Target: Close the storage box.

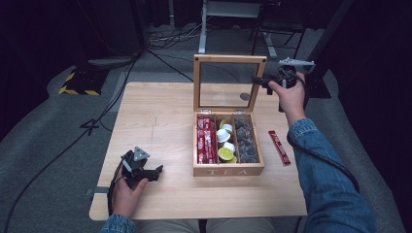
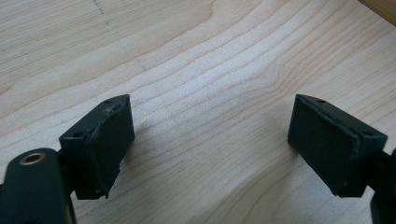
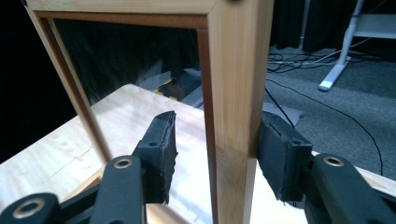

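A wooden tea box (image 1: pixel 228 170) stands on the table with its glass lid (image 1: pixel 197 82) upright. Its compartments hold red sachets (image 1: pixel 206 141), white and green capsules (image 1: pixel 225 141) and dark packets (image 1: pixel 245 138). My right gripper (image 1: pixel 256 80) is at the lid's right edge. In the right gripper view its jaws (image 3: pixel 215 140) straddle the lid's wooden frame (image 3: pixel 238 70): the right pad rests against the wood and the left pad stands a little off it. My left gripper (image 1: pixel 158 171) lies at the front left of the table, open (image 2: pixel 210 126) over bare wood.
One red sachet (image 1: pixel 279 146) lies on the table (image 1: pixel 155 116) right of the box. Beyond the table's far edge, cables (image 1: pixel 165 43) cross the grey floor near a yellow-and-black striped base (image 1: pixel 77 83) and a white desk leg (image 1: pixel 202 29).
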A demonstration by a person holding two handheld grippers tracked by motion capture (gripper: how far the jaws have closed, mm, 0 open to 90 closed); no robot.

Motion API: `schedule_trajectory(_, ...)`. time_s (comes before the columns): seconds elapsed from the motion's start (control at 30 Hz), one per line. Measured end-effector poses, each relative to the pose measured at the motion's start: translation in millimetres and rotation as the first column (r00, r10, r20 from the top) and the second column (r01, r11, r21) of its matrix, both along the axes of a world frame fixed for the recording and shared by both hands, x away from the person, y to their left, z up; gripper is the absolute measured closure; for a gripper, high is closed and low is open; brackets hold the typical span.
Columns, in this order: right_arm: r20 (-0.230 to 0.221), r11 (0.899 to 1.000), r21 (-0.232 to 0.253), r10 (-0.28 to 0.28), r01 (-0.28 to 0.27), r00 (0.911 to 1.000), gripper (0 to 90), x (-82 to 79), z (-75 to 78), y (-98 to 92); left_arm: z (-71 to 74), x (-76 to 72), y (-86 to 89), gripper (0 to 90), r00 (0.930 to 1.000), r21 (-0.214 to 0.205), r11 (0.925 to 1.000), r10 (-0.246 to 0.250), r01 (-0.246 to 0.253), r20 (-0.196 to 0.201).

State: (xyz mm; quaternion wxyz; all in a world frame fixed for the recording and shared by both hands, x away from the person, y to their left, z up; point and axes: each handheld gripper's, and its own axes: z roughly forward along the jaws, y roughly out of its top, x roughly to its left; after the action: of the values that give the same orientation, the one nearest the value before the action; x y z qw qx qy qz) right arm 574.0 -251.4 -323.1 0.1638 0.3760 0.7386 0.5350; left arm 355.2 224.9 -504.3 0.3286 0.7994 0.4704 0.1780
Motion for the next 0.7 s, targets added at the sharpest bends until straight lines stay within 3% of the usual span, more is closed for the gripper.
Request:
schedule_trajectory(0.13,0.026,0.999,-0.04,0.034,-0.032,0.9991,51.0,-22.4,10.5,-2.1,0.0,0.1,0.0,14.8,1.0,0.0,1.0,0.0,0.0,0.001)
schedule_trajectory(0.27,0.046,0.998,-0.053,0.026,-0.024,0.9986,49.9,-39.3,19.9,-6.2,0.0,0.0,0.0,14.8,1.0,-0.001,1.0,0.0,0.0,0.0)
schedule_trajectory(0.4,0.051,0.999,-0.046,0.03,-0.027,0.9983,49.2,-50.2,24.8,-8.6,0.0,0.1,0.0,14.8,1.0,0.0,1.0,0.0,0.0,0.0)
schedule_trajectory(0.7,0.046,0.991,-0.128,0.039,-0.033,0.9982,47.9,-79.5,29.7,-7.3,0.0,0.1,0.0,14.8,1.0,0.0,1.0,0.0,0.0,0.0)
